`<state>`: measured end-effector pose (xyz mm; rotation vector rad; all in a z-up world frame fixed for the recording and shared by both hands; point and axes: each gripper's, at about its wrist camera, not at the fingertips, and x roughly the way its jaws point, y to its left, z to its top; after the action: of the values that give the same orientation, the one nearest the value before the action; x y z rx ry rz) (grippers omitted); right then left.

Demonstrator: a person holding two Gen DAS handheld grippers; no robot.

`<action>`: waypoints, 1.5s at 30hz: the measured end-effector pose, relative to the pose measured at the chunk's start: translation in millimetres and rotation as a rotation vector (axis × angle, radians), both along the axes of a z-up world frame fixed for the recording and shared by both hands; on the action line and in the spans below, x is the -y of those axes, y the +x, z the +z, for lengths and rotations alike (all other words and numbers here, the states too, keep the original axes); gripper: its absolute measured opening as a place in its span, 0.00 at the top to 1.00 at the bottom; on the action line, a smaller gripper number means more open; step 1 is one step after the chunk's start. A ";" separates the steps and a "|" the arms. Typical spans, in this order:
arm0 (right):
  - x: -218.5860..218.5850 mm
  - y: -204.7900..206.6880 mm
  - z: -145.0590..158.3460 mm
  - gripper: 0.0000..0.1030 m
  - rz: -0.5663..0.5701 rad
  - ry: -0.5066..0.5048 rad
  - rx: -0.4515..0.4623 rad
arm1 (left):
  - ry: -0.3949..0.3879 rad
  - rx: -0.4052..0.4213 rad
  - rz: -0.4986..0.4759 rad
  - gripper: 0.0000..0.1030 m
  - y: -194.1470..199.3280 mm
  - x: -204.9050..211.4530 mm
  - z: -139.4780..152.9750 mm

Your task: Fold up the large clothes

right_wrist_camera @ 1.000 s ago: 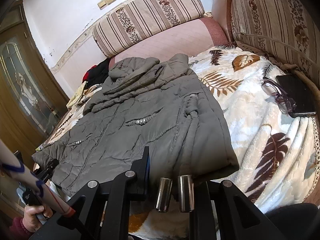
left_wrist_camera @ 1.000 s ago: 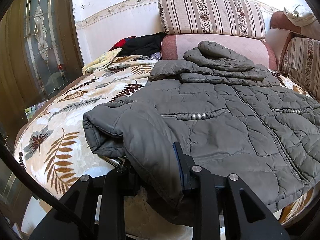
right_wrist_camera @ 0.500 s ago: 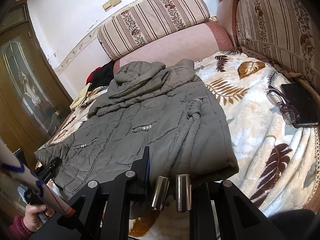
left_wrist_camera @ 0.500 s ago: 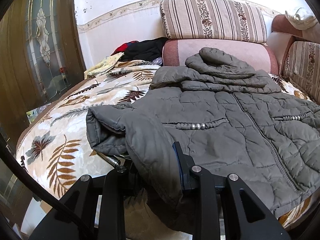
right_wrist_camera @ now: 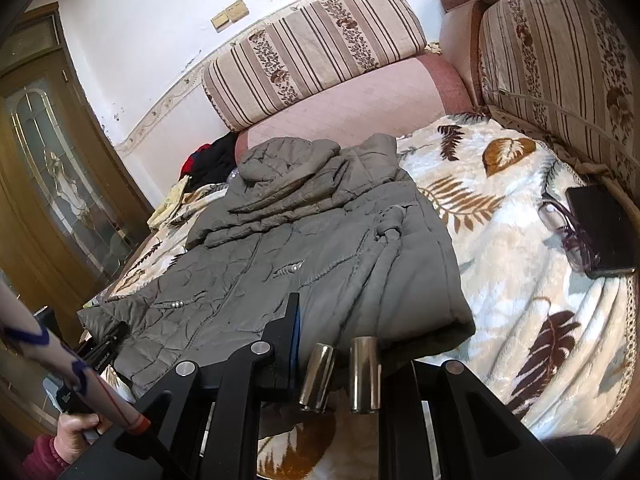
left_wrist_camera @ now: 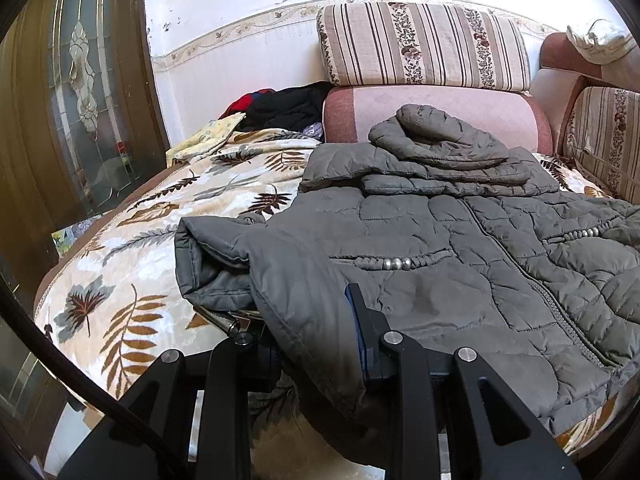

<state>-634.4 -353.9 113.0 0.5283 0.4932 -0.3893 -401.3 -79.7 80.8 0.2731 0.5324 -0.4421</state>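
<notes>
We saw the grey quilted jacket [left_wrist_camera: 460, 248] lying front-up across the middle of both frames on the leaf-patterned blanket [left_wrist_camera: 132, 264], its hood bunched toward the pink sofa back [left_wrist_camera: 440, 110] at top centre. At the lower edge of the left wrist view, the left gripper [left_wrist_camera: 308, 332] was clamped on the jacket's near hem, and in the right wrist view the right gripper [right_wrist_camera: 332, 356] pinched the hem's other corner. Glasses [right_wrist_camera: 568, 236] and a dark phone [right_wrist_camera: 600, 232] lay at right, well apart from the jacket.

White wall [left_wrist_camera: 248, 12] — striped cushions [left_wrist_camera: 424, 44], glazed wooden door [left_wrist_camera: 76, 92].
</notes>
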 end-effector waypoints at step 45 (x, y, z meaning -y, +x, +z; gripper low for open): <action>56.1 66.7 131.0 0.83 0.033 -0.008 0.162 | -0.045 -0.014 -0.076 0.74 111.0 70.1 139.4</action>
<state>-567.7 -410.0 244.1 0.5381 0.3437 -0.3142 -290.4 -149.8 220.2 0.2475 0.5259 -0.5300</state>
